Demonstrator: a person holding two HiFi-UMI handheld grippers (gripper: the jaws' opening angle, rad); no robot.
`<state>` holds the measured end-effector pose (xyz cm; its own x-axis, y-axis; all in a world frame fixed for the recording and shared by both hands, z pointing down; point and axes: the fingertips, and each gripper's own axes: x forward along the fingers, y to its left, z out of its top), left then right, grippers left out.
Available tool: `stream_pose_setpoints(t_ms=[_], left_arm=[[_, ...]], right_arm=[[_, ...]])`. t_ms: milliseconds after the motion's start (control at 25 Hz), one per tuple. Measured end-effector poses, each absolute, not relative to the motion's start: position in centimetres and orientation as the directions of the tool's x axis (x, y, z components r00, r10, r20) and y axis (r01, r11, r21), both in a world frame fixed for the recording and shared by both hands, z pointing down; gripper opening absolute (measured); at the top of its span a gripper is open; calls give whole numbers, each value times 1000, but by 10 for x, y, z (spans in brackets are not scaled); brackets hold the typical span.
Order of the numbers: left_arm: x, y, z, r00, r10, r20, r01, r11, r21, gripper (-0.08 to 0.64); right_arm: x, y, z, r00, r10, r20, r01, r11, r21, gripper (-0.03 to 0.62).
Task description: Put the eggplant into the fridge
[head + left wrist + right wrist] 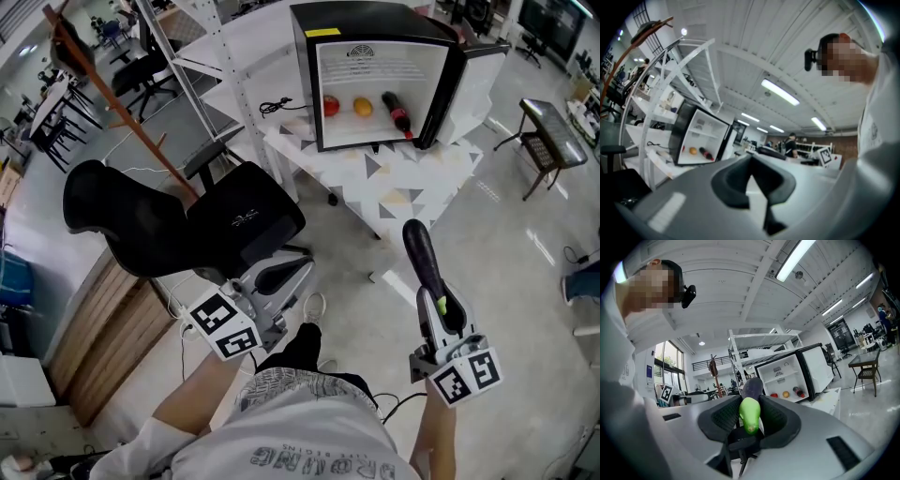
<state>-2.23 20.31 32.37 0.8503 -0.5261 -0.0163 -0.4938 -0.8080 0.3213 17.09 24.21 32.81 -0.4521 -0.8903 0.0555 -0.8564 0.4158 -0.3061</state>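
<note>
Two grippers in play, only one loaded. Left gripper view: the left gripper [751, 161] has its jaws pressed together at the tips with nothing between them. The fridge [678, 135] sits far off at left with its door open and small bright items on its floor. Right gripper view: the right gripper [750, 404] has its jaws pinching the eggplant [752, 386] by the green stem end, pads on both sides of the stem, purple body sticking out forward past the tips. The fridge shows beyond the eggplant, a bit right of it, door [818, 366] swung wide. A red fruit [774, 394], an orange fruit [786, 393] and a bottle [798, 392] lie on the bottom; the upper shelf looks bare. Head view: a person stands on the floor with both grippers held out roughly level. The eggplant points toward the fridge, which stands on a table [412, 183] with a patterned cover, well apart from the grippers. A black chair [239, 220] is between the left gripper and the table. Progress, my read: the pick-up is done and the door is already open, so roughly the first half is covered. Left to do: carry the eggplant across to the opening, set it inside clear of the three items, spread the jaws, pull out. Closing the door may follow, but the task line doesn't ask for it.
</note>
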Motion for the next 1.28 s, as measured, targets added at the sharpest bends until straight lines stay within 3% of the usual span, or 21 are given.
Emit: stream_pose_setpoints(t_ms=[1280], left_arm=[[-39,-13,337,894,-449,-10,-416,-837,355,6]], right_arm=[[139,39,338,-402,-907,125,-889,353,-292,118]])
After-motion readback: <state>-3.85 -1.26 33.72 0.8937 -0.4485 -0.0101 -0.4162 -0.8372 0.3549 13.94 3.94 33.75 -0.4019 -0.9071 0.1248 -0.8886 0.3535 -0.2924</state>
